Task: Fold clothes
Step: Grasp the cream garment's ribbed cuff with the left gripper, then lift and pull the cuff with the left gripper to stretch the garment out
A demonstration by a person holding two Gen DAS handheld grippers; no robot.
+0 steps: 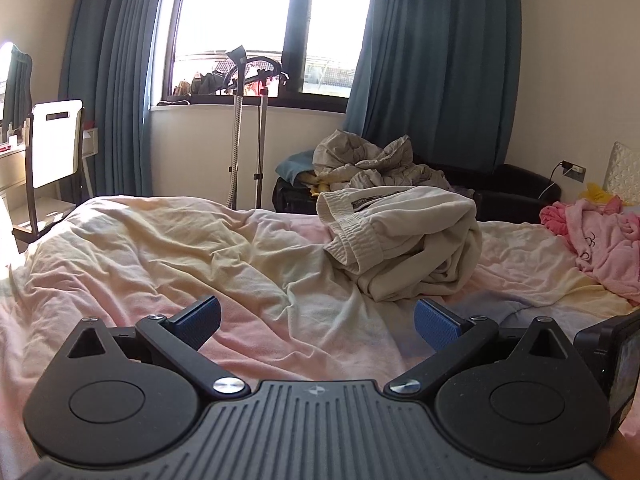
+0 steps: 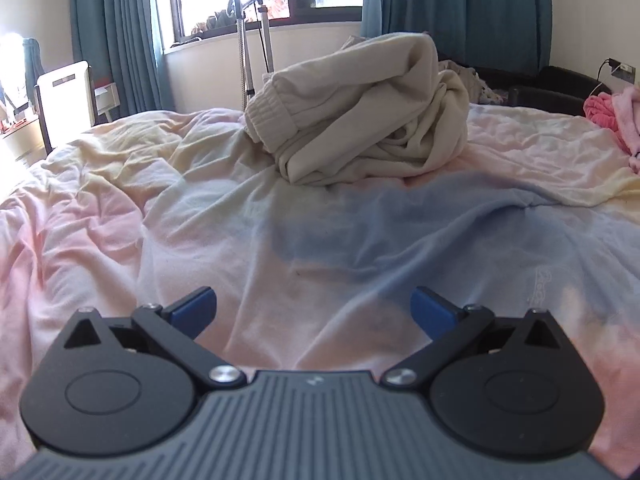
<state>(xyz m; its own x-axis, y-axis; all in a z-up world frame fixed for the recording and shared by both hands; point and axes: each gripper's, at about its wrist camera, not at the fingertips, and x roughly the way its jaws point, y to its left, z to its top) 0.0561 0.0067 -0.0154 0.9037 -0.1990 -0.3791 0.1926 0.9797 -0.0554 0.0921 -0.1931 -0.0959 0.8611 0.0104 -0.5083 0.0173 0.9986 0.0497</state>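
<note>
A crumpled cream-coloured garment with a ribbed elastic waistband (image 1: 404,244) (image 2: 360,112) lies in a loose heap on the bed, on a rumpled pastel duvet of pink, yellow and pale blue (image 1: 200,248) (image 2: 360,240). The waistband faces left in both views, and the rest of the fabric is bunched behind and below it.

The left tool (image 1: 318,322) hovers low over the duvet with its blue-padded fingers (image 1: 434,326) spread wide and nothing between them; the cream garment sits ahead of it and slightly to the right, apart from the pads. The right tool (image 2: 314,312) is likewise released, its jaws wide apart and bare, with the garment further ahead across a stretch of pale blue cover.

A pink fluffy garment (image 1: 600,244) (image 2: 618,116) lies at the right edge of the bed. Beyond the bed, a dark open suitcase or bag (image 1: 288,196) holds a heap of grey quilted bedding (image 1: 368,164) and a teal cloth; what else is in it cannot be made out. Teal curtains (image 1: 432,60) frame the bright window (image 1: 256,20).
</note>
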